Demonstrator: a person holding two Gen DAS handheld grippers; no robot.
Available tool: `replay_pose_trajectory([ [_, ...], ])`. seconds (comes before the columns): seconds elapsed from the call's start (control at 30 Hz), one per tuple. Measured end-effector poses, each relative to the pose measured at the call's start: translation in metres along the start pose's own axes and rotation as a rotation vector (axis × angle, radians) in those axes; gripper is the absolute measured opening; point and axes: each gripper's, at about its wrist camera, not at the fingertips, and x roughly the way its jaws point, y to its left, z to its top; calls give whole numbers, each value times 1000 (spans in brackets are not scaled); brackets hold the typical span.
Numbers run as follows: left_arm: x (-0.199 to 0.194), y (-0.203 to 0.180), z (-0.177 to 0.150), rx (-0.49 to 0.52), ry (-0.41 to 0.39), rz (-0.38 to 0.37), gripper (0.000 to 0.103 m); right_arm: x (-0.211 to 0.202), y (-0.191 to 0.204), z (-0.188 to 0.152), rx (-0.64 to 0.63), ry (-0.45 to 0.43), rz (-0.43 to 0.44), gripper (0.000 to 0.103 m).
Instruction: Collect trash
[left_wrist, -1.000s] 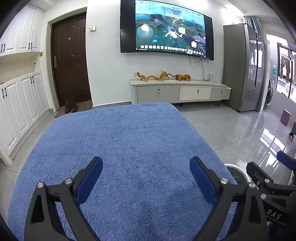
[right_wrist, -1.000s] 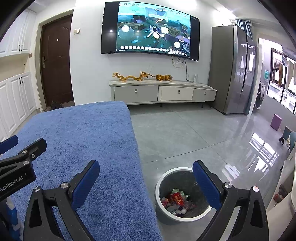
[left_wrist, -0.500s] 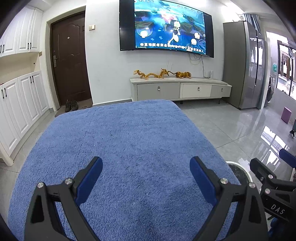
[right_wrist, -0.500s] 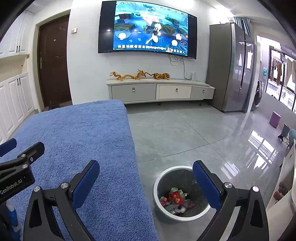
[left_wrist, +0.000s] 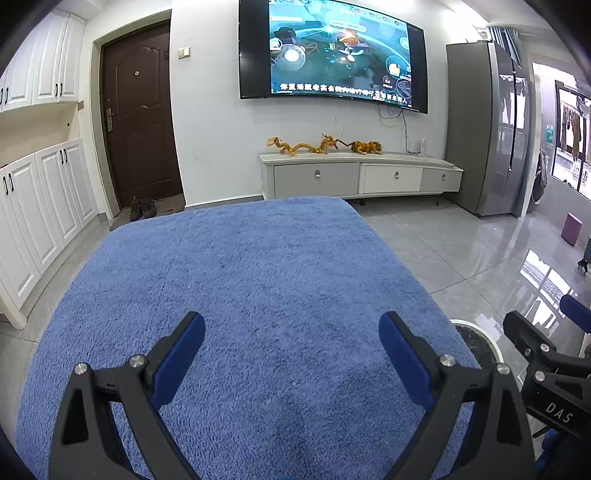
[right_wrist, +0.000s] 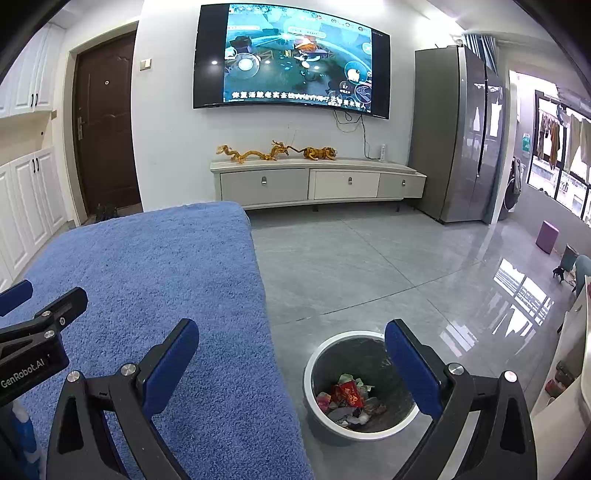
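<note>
Ahead in the left wrist view: left gripper (left_wrist: 291, 332) with jaws wide apart, nothing between them, poised over a desk (left_wrist: 236, 280) draped in blue fleece. Bare fleece all the way to the far edge. Beyond, a TV (left_wrist: 332, 55) on the wall, a low white cabinet (left_wrist: 358, 177) carrying golden figurines (left_wrist: 321, 144), a dark door (left_wrist: 140, 125). At lower right, part of the other tool and a sliver of bin rim.

Then the right wrist view: right gripper (right_wrist: 291, 341), jaws likewise spread and empty, straddling the desk's right edge. Just beside that edge, on the grey tiled floor (right_wrist: 369, 266), a round trash bin (right_wrist: 314, 391) holding trash (right_wrist: 347, 397), red wrapper on top. Right pad overlapping the bin's rim. Grey fridge (right_wrist: 458, 133) well apart.
</note>
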Motion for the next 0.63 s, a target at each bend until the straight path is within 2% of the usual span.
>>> replay_pose_trajectory([
  [0.63,-8,-3,-3,8,-3,-5,95,-3,-1,-1,1,-12,-1,102],
])
